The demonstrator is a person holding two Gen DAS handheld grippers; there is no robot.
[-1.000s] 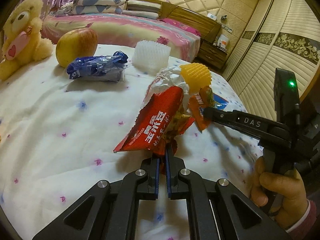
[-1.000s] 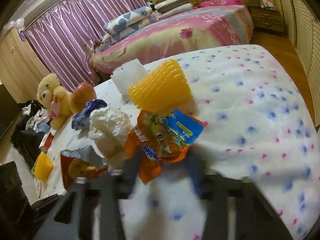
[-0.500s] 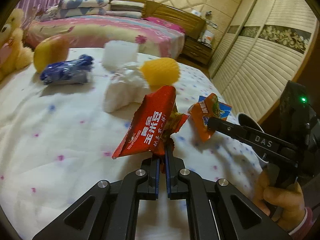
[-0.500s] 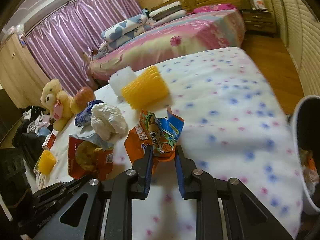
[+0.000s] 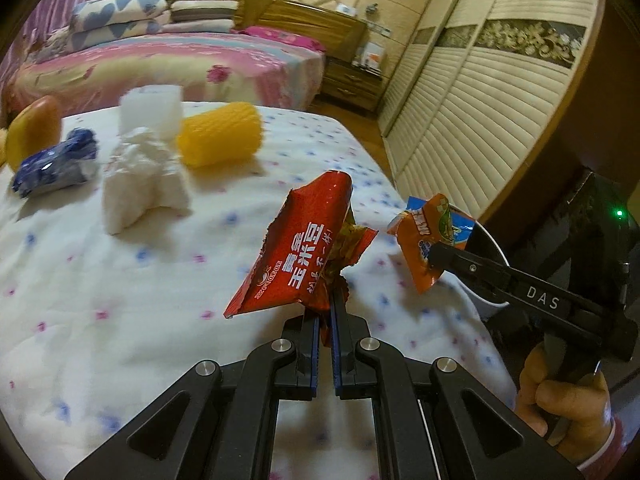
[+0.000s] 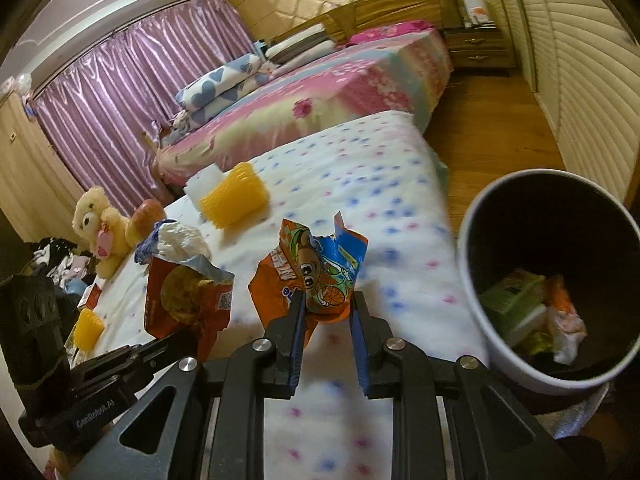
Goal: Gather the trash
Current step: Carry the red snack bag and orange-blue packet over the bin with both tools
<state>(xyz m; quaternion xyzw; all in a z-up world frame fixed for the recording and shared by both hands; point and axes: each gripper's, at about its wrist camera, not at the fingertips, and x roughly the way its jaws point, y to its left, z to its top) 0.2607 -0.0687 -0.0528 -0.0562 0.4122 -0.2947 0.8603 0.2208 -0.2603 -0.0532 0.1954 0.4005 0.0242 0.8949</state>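
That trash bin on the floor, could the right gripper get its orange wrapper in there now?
Probably yes. The right gripper, shut on the orange snack wrapper, sits beside the trash bin, whose open mouth faces it with nothing between.

1. Teddy bear [image 6: 94, 222]: yellow, sits at the far left edge of the white spotted bedspread [image 6: 360, 168], with a pink tag on its chest.
2. Apple [image 6: 146, 220]: red-yellow, just right of the teddy bear.
3. Bed [image 5: 168, 60]: far side of the room, pink floral cover, with folded heart-print bedding [image 5: 116, 16] stacked at its left end.
4. Curtains [image 6: 132, 92]: purple, pleated, behind the bed at the left.
5. Nightstand [image 5: 352, 80]: wooden, right of the bed.
6. Wardrobe [image 5: 492, 92]: louvred sliding doors along the right wall.
7. Floor [image 6: 492, 128]: wooden.
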